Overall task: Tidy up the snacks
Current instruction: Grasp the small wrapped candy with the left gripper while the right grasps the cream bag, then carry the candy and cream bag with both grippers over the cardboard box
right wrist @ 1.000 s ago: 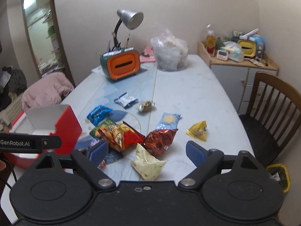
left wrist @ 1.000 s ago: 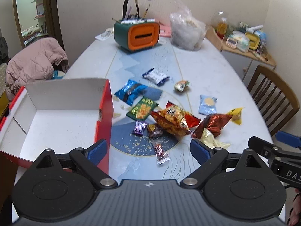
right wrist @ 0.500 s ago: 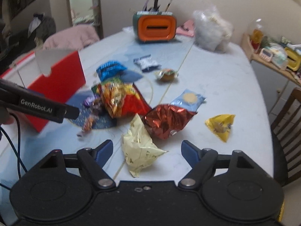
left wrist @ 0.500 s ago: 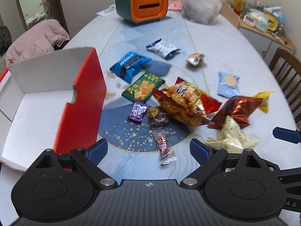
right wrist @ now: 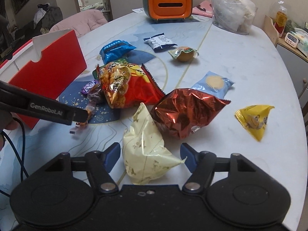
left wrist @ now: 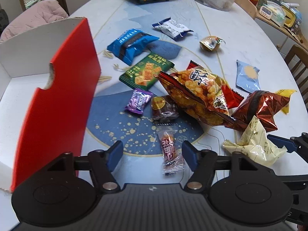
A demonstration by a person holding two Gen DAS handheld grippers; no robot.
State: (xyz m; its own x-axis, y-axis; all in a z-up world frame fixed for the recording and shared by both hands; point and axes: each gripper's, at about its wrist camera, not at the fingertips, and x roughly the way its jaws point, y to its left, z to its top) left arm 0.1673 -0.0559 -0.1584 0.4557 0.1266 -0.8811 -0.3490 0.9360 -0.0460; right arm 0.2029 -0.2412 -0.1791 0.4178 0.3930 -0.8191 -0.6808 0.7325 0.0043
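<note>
Lying between the closing, still-apart fingers: a red candy on the left, a cream packet on the right.

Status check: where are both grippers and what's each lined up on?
Left gripper closing around wrapped candy, pads not touching. Right gripper closing around cream bag. Red box open, nothing blocking.

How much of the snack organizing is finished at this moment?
Nothing is packed yet: what shows of the red box is empty. The left gripper, jaws just closing, brackets a small candy; the right gripper brackets a cream bag. All other snacks remain on the table.
</note>
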